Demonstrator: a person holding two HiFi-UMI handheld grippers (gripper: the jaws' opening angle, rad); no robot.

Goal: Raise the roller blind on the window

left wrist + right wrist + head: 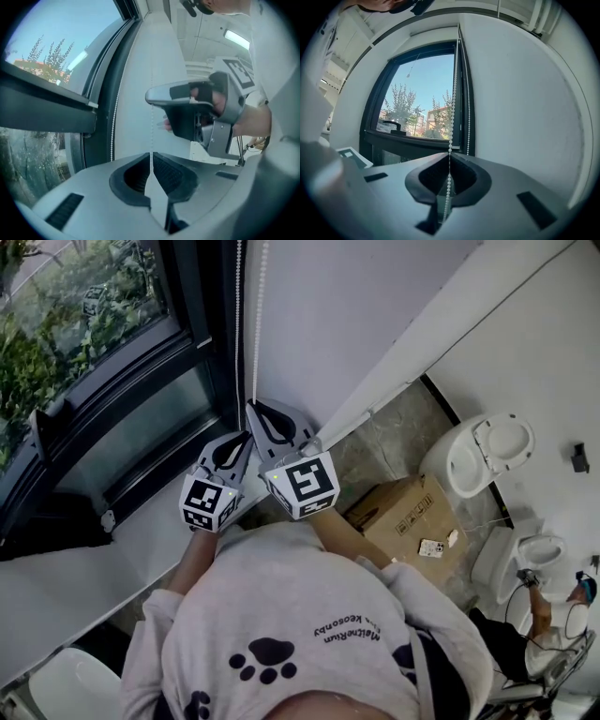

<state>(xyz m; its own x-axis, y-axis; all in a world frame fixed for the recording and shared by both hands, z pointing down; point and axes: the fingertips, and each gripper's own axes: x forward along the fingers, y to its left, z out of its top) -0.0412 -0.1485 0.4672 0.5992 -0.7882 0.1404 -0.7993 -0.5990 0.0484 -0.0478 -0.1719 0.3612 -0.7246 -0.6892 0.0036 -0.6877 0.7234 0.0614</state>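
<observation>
White wall [356, 324] right of left gripper [151, 157] and right gripper [449, 158], dark window frame [211, 315] leftward. Clamped tight on the bead chain [453, 103].

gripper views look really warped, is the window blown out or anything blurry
Left gripper view: strong fisheye, black corners, window frame dark against a bright sky. Right gripper view: same warp, bead chain sharp, sky blue, not blown out. Head view: even light, less bending.
</observation>
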